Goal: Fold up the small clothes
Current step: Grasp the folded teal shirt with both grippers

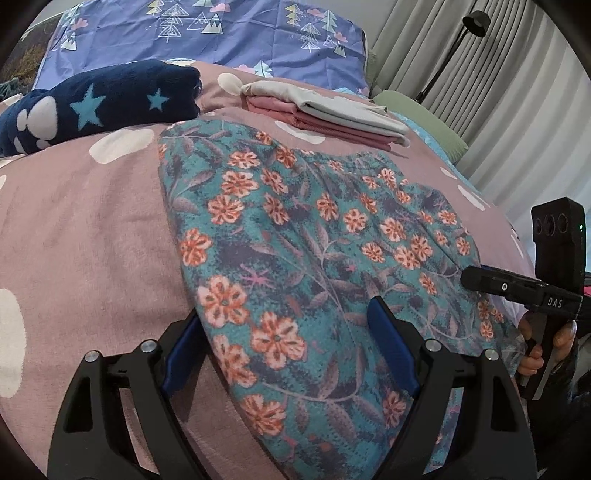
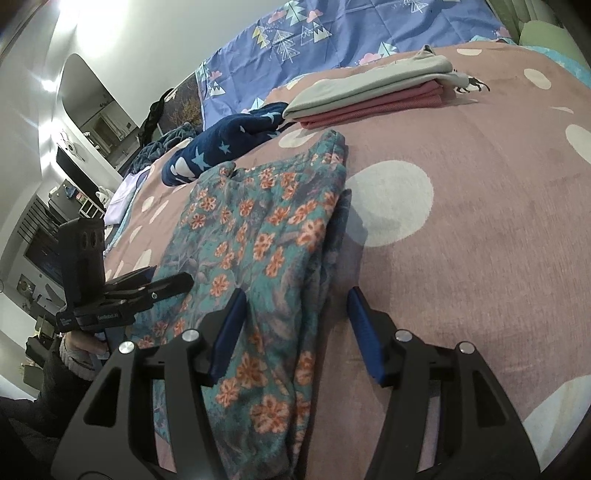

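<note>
A teal floral garment lies folded lengthwise on the pink spotted bedcover. In the left wrist view my left gripper stands open low over its near end, blue pads astride the cloth's left edge. The right gripper reaches in from the right, a hand on its handle. In the right wrist view the floral garment runs away from me. My right gripper is open astride its right folded edge, the left pad over the cloth and the right pad over bare cover. The left gripper shows at the left.
A folded stack of grey and pink clothes sits beyond the garment. A navy star-print fleece lies at the back left. A purple tree-print pillow, curtains and a black floor lamp stand behind.
</note>
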### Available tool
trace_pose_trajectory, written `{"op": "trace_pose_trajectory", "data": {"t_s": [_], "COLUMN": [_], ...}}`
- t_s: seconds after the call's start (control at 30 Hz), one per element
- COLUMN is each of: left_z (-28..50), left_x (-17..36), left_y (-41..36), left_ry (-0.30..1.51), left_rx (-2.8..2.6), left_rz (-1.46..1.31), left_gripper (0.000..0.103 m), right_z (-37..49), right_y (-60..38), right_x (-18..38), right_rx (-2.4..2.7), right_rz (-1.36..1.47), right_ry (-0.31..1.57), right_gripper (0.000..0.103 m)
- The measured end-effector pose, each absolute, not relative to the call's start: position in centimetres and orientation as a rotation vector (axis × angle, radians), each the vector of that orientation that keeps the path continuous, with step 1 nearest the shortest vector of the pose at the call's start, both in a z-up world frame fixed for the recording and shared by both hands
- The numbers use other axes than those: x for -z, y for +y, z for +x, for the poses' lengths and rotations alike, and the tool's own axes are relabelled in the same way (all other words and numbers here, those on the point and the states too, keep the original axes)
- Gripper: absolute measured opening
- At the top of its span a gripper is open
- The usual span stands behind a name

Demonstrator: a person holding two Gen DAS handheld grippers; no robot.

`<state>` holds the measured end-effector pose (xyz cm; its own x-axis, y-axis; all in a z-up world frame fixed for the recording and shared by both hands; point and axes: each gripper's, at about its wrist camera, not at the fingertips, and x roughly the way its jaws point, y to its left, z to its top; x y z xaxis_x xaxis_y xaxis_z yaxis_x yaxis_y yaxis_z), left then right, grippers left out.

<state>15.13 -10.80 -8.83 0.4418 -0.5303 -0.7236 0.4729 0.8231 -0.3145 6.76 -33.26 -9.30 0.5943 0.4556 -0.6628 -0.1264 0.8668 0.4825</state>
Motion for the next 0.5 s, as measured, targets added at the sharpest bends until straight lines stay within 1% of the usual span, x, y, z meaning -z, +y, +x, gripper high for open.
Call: {"op": "trace_pose_trajectory", "data": {"t_s": [0.2, 0.4, 0.43, 0.5], "left_z": [15.2, 16.9, 17.2, 17.9], "left_x": [8.7, 8.8, 8.8, 8.8], "left_y": [-10.8, -11.9, -12.1, -12.6], "left_ry": [0.924, 0.931, 0.932, 0.934], "left_rx": [0.641, 0.648, 0.649, 0.65], "left_rz": [-0.061, -0.058, -0.055, -0.043], "left_gripper": [0.076, 0.076, 0.076, 0.076], "right_z": [7.7, 11.5, 12.1, 13.4], "right_y": [-33.3, -32.5, -32.4, -32.0], "right_x": [9.5, 9.8, 10.0, 10.7], "right_rx": [-0.376, -0.489, -0.517, -0.547], "right_rz": [0.432, 0.4, 0.416, 0.421], "right_ry": [0.903, 0.896, 0.903, 0.925], "right_gripper": [0.06, 0.061, 0.06, 0.054]}}
